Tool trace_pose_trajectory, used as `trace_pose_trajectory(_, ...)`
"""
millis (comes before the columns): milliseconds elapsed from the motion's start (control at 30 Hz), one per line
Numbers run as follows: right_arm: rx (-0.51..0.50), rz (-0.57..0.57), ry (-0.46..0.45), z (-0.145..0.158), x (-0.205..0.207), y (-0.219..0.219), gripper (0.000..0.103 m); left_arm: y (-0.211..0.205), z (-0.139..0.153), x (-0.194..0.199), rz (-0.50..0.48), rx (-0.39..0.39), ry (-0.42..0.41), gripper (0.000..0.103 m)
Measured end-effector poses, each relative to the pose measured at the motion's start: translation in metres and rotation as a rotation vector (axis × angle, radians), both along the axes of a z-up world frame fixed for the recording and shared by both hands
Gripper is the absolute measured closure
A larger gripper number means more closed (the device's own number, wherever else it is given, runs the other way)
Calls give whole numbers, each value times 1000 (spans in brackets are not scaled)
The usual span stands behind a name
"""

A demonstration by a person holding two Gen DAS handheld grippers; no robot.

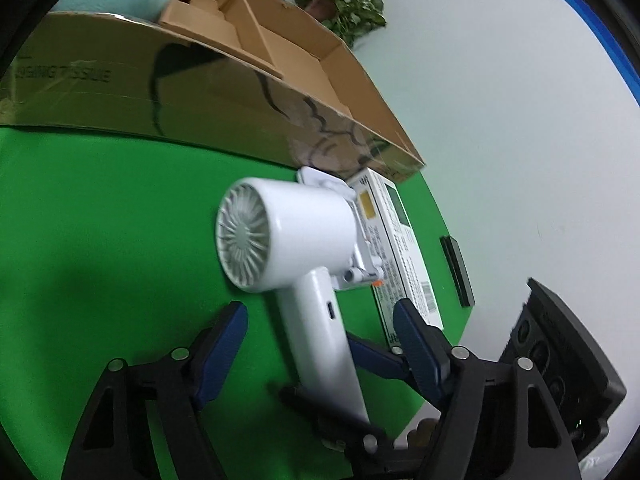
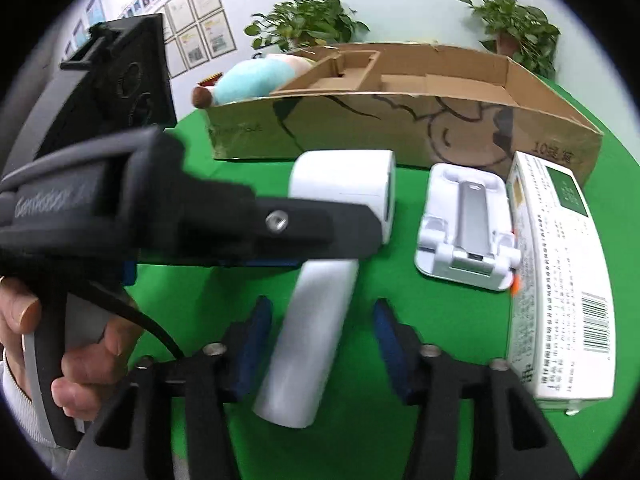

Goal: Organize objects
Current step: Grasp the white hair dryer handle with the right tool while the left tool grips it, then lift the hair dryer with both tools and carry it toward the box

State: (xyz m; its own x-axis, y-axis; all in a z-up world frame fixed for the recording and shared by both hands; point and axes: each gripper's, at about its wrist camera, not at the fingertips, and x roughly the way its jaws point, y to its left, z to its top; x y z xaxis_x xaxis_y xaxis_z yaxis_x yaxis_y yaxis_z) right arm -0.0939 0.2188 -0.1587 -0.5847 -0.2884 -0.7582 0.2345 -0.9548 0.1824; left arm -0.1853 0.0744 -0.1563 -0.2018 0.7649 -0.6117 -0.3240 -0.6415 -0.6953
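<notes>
A white hair dryer (image 1: 296,248) lies on the green table (image 1: 100,220); it also shows in the right wrist view (image 2: 320,280). My left gripper (image 1: 320,332) is open, its blue pads (image 1: 224,344) either side of the handle without touching. My right gripper (image 2: 322,336) is open too, astride the handle's lower end. A white folding stand (image 2: 464,224) and a white printed box (image 2: 556,280) lie to the right of the dryer. The left gripper's body (image 2: 120,208) crosses over the dryer in the right wrist view.
A long open cardboard box (image 2: 400,128) stands behind the objects, with a cardboard insert inside. A blue plush toy (image 2: 252,80) lies at its left end. Potted plants (image 2: 304,24) stand behind. A small black bar (image 1: 458,272) lies off the table's edge.
</notes>
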Motion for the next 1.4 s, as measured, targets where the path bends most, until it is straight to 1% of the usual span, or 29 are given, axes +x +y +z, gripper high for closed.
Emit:
trace_pose_trajectory(67, 0, 0, 1, 2, -2, 0, 71, 2, -3, 0, -5, 16, -13, 32)
trace_pose_trajectory(133, 23, -9, -4, 3, 2, -3, 73, 5, -4, 4, -14, 14, -9, 34)
trace_pose_trajectory(200, 8, -24, -24, 4, 12, -4, 76, 7, -6, 7, -17, 6, -13, 41)
trace_pose_trajectory(233, 9, -31, -30, 4, 16, -5, 77, 7, -6, 9, -17, 6, -15, 41)
trace_pose_trajectory(333, 43, -33, -34, 5, 27, -11, 76, 6, -8, 18, -4, -3, -12, 48)
trace_pose_trajectory(433, 60, -28, -35, 6, 28, -16, 75, 6, -13, 29, 40, -21, 0, 60)
trace_pose_trajectory(467, 66, -27, -33, 5, 27, -17, 74, 3, -15, 26, 53, -31, -7, 69)
trace_pose_trajectory(567, 80, -33, -22, 4, 25, -21, 74, 1, -20, 24, 61, -6, -20, 69)
trace_pose_trajectory(700, 73, -58, -25, 5, 25, -22, 76, 6, -21, 25, 62, -25, -4, 70)
trace_pose_trajectory(733, 70, -64, -24, 5, 25, -22, 76, 13, -24, 37, 63, -24, -1, 70)
trace_pose_trajectory(767, 70, -69, -19, 6, 25, -22, 76, 12, -23, 38, 65, -20, 5, 70)
trace_pose_trajectory(800, 70, -75, -7, 8, 27, -22, 76, 10, -22, 46, 66, -15, 14, 70)
trace_pose_trajectory(867, 70, -79, 24, 16, 29, -24, 77, 6, -9, 53, 78, -4, 50, 71)
trace_pose_trajectory(1067, 65, -84, 129, 45, 28, -29, 78, 4, 35, 56, 105, -22, 163, 71)
trace_pose_trajectory(1200, 48, -95, 199, 66, 24, -29, 78, 7, 63, 54, 111, -32, 234, 72)
trace_pose_trajectory(1400, 22, -122, 291, 96, 8, -22, 78, 10, 110, 43, 109, -32, 337, 72)
